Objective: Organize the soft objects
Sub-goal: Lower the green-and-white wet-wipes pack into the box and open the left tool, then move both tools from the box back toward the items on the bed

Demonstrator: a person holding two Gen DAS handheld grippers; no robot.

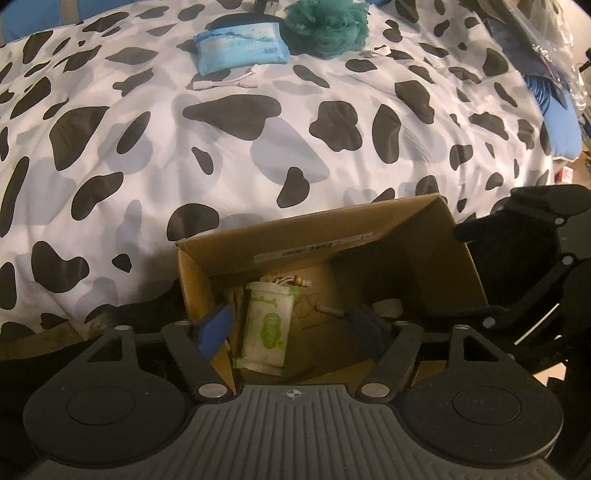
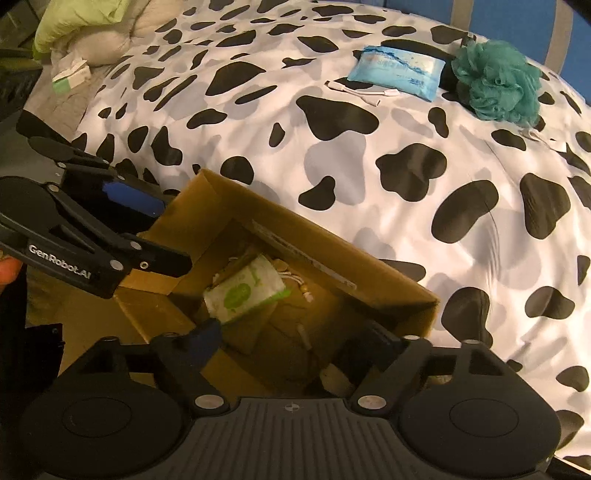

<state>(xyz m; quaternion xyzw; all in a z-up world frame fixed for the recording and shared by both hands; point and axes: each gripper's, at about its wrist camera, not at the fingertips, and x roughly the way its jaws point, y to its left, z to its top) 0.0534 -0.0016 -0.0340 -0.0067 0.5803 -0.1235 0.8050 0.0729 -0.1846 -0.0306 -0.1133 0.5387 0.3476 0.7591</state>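
Both claws hang over an open cardboard box [image 1: 328, 236] that sits at the near edge of a bed w/ a cow-print duvet [image 1: 147, 122].

Left claw [image 1: 288, 328]: jaws stand well apart, blue pads either side of the box interior, nothing between them. It points steeply down into the box. In the right wrist view it shows at the left, by the box's left corner.

Right claw [image 2: 295, 343]: jaws spread wide, nothing gripped. It also points down into the box; in the left wrist view its black frame shows just beside the box's right wall.

Inside the box: a white-and-green wipes pack [image 1: 267, 325] lies flat on the bottom, touching neither claw. Behind it sits a small bundle w/ beads and cord [image 1: 295, 282]; what it is can't be told. A thin cable or pen-like item [image 1: 328, 310] lies right of the pack, too dim to identify. A barcode label [image 1: 314, 250] runs along the far inner wall.

Still out on the duvet, well apart from the box, near the far side of the bed: a blue tissue pack [image 1: 240, 46], a teal mesh bath pouf [image 1: 328, 27] just beside it on the right, and a white adapter cable [image 1: 225, 82] just in front of the tissue pack.

Right wrist view, top left: a light-green pillow [image 2: 85, 18] and a small green-white box [image 2: 70, 77] near the head of the bed.
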